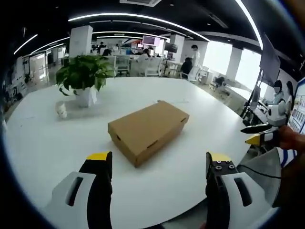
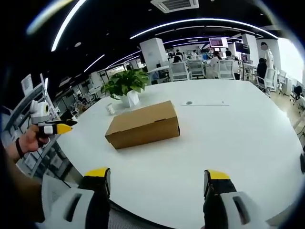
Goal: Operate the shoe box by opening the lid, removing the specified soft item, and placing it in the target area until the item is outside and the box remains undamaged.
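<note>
A closed, rectangular brown cardboard shoe box (image 1: pixel 148 130) lies on the smooth white worktop (image 1: pixel 190 162). Both grippers, left gripper (image 1: pixel 158 161) and right gripper (image 2: pixel 157 177), have fingers spread, empty. A leafy potted plant (image 2: pixel 125 86) stands beyond.

The left gripper (image 1: pixel 158 161) is held level with its two yellow-tipped black jaws spread wide apart and nothing between them; it also appears at the left edge of the right gripper view (image 2: pixel 64 127), gripped in the person's left hand (image 2: pixel 29 139). The right gripper (image 2: pixel 157 177) likewise has its jaws wide apart and empty, and it enters the left gripper view from the right (image 1: pixel 255 134), held by the right hand (image 1: pixel 291 139).
</note>
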